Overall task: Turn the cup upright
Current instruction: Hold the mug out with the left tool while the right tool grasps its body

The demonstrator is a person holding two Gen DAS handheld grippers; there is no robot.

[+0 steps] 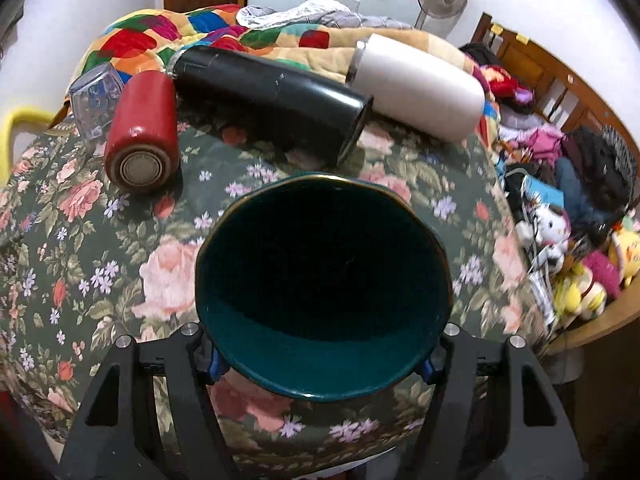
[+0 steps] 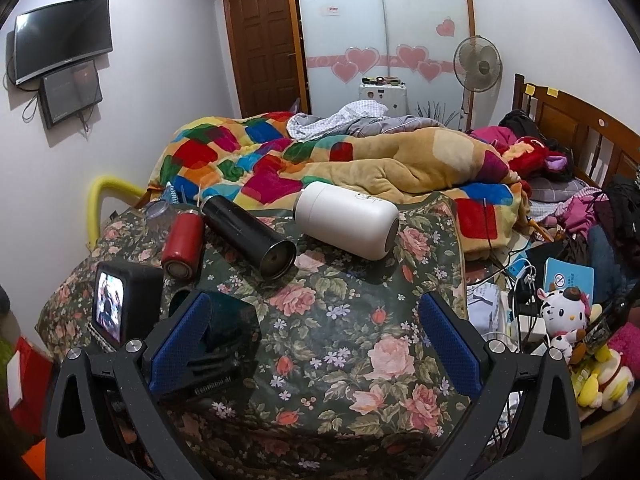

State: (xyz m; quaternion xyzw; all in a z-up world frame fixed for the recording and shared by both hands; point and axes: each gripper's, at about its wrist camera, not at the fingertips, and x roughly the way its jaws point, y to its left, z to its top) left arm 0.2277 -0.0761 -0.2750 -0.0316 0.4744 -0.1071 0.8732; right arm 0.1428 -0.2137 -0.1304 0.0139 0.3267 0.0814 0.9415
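Observation:
A dark green cup [image 1: 324, 280] with a thin gold rim fills the middle of the left wrist view, its mouth tilted up toward the camera. My left gripper [image 1: 320, 356] is shut on the dark green cup, its blue pads pressed on both sides of the body, holding it over the floral bedspread [image 1: 120, 264]. In the right wrist view my right gripper [image 2: 316, 344] is open and empty above the bedspread [image 2: 352, 320]. The left gripper with the cup [image 2: 228, 320] shows just behind its left finger.
Three flasks lie on their sides beyond the cup: red [image 1: 142, 132], black [image 1: 272, 96] and white [image 1: 416, 84]. A clear plastic container [image 1: 94, 100] sits behind the red one. A patchwork quilt [image 2: 280, 160] lies behind. Plush toys [image 2: 568, 320] and clutter fill the right side.

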